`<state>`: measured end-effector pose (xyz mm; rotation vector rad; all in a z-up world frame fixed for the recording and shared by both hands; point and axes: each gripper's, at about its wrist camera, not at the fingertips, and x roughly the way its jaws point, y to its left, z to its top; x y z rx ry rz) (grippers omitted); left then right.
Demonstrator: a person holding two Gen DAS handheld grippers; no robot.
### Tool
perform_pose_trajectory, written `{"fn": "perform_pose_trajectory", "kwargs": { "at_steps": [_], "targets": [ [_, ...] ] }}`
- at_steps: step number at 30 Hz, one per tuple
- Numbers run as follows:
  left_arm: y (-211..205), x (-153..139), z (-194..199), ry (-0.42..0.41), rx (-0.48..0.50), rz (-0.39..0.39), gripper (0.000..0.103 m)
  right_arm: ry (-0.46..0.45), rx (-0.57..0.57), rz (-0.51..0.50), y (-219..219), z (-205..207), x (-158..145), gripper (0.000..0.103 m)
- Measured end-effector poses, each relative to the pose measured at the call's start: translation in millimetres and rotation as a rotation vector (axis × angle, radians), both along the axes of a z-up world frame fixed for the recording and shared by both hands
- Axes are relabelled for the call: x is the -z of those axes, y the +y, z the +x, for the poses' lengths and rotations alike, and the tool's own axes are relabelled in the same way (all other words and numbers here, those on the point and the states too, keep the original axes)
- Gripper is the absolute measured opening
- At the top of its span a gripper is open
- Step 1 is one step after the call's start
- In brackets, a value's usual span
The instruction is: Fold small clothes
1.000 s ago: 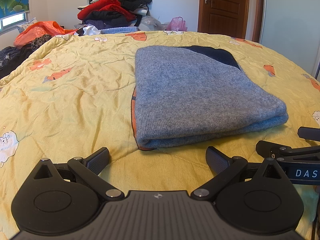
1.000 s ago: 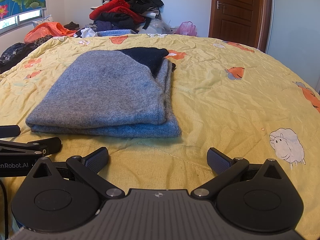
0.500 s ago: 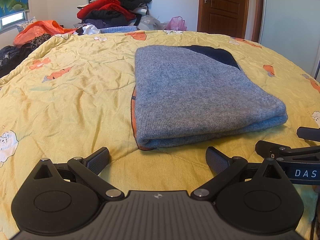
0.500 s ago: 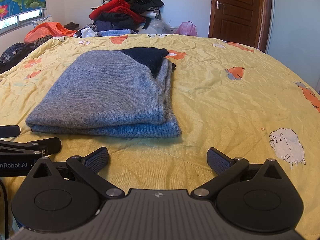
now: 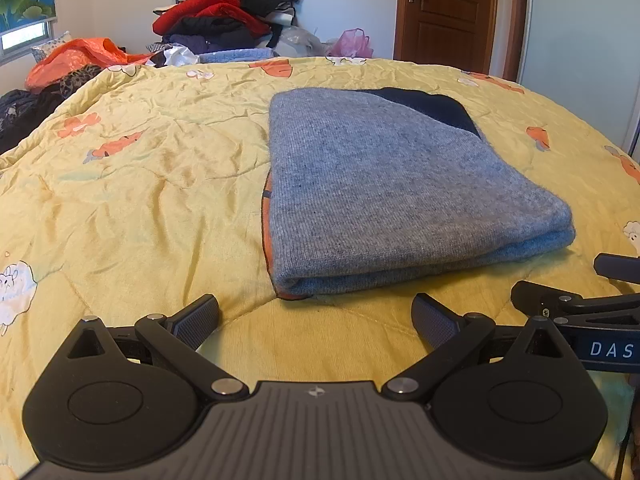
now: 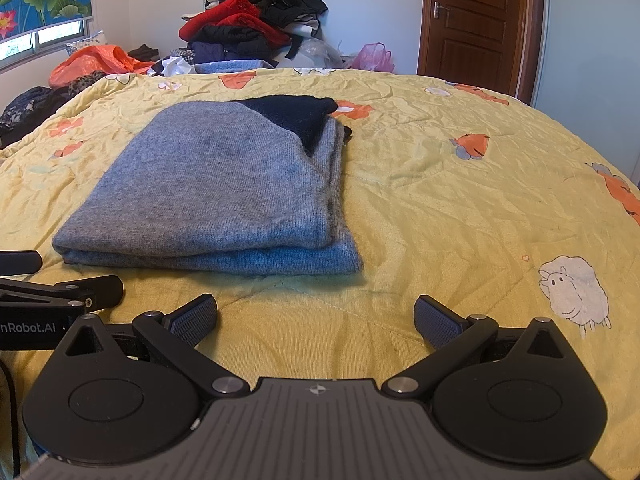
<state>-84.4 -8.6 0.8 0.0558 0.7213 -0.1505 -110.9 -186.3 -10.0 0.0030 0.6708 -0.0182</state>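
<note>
While folded flat, grey sweater [image 5: 384, 184] shows navy corner.

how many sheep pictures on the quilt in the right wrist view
1 whole sheep, on the quilt ahead of the right finger; others may be hidden under the sweater.

The right hand-held gripper [image 5: 600, 280] reads "DAS"; the left hand-held gripper [image 6: 60, 276], seemingly "nRobot.AI".

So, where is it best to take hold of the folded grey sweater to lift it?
Probably the near folded edge of the grey sweater, coming low from the front: its layers stack there into a thick lip. The open right tool could take the loose-edged right corner likewise.
</note>
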Motion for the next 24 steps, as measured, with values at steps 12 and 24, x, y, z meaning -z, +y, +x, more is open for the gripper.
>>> {"fn": "perform_pose_trajectory", "kwargs": {
  "at_steps": [12,24],
  "targets": [
    [-2.8,0.2,-0.4,0.001,-0.025,-0.001,0.103,0.004,0.004,-0.002,2.4,2.9,-0.5,0.103],
    [3.4,-1.0,-10.3,-0.035,-0.098,0.006,0.103,0.004,0.004,-0.002,2.0,2.7,-0.5,0.103]
  ]
}}
